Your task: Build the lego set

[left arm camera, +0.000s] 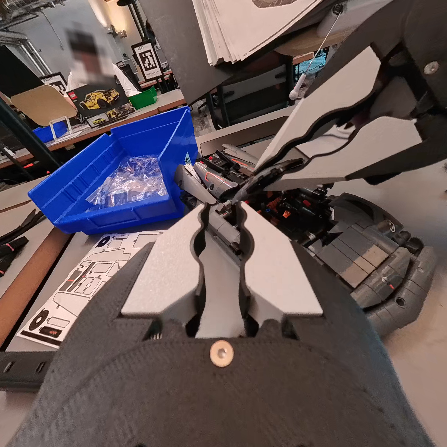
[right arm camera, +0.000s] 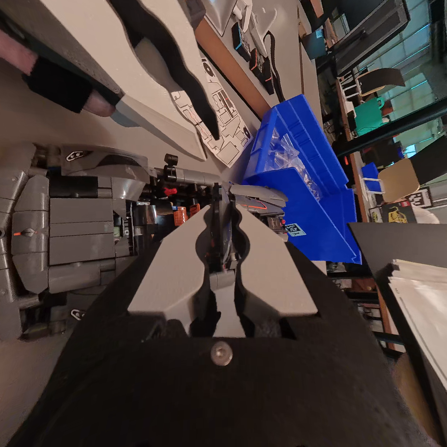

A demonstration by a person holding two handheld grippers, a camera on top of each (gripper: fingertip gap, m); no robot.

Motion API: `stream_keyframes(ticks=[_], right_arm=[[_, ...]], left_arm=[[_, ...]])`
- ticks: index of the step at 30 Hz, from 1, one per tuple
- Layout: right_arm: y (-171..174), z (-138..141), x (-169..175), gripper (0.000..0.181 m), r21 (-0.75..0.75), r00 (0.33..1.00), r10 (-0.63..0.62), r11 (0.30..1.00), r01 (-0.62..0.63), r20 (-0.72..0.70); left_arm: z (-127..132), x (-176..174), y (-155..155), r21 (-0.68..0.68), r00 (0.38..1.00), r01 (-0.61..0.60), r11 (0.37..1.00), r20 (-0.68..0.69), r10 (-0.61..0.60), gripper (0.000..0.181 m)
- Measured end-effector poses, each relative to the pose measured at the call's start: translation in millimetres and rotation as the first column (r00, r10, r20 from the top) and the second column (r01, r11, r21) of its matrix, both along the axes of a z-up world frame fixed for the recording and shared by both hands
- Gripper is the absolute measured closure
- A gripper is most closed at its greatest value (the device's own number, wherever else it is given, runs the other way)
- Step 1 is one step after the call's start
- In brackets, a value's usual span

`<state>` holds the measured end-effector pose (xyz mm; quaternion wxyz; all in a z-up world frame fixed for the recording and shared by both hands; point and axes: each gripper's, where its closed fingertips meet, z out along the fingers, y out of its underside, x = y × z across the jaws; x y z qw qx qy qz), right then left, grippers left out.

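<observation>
A dark grey lego car (left arm camera: 350, 254) lies on the grey table, its cabin open with black and orange parts inside. My left gripper (left arm camera: 222, 205) straddles a grey side beam (left arm camera: 217, 229) on the car's near edge, and the fingers seem to close on it. My right gripper (left arm camera: 260, 177) comes in from the upper right, shut on a thin black panel (left arm camera: 278, 167) held over the cabin. In the right wrist view my right gripper (right arm camera: 221, 205) clamps that panel (right arm camera: 216, 217) edge-on above the car (right arm camera: 79, 232). The left gripper (right arm camera: 209, 147) reaches in from the upper left.
A blue bin (left arm camera: 116, 174) holding clear plastic bags (left arm camera: 130, 179) stands just behind the car. A sticker sheet (left arm camera: 79, 278) lies flat left of my left gripper. An instruction booklet (left arm camera: 242, 29) hangs over the scene on a stand. Black straps (left arm camera: 12, 246) lie at the far left.
</observation>
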<state>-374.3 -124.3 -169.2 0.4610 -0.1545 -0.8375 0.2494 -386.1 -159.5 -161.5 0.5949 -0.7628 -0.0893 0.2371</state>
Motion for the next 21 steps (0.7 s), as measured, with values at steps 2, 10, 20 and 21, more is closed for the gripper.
stream_keyframes(ticks=[2, 10, 20, 21], right_arm=[[-1, 0, 0, 0.171, 0.032, 1.000, 0.003, 0.999, -0.002, -0.026], [-1, -7, -3, 0.171, 0.119, 0.997, -0.003, 0.993, 0.011, -0.071], [-5, -18, -2, 0.164, 0.149, 0.999, 0.018, 0.989, -0.012, -0.033], [-7, -20, -1, 0.162, 0.142, 0.999, 0.026, 0.990, -0.023, -0.021]], left_arm=[[0, 1, 1, -0.001, 1.000, 0.006, 1.000, -0.003, -0.006, 0.160], [-1, 8, 6, -0.007, 0.999, 0.046, 0.999, -0.011, -0.046, 0.158], [-10, 15, 14, -0.070, 0.996, 0.075, 0.995, -0.036, -0.078, 0.157], [-11, 15, 14, -0.074, 0.996, 0.076, 0.994, -0.036, -0.079, 0.157]])
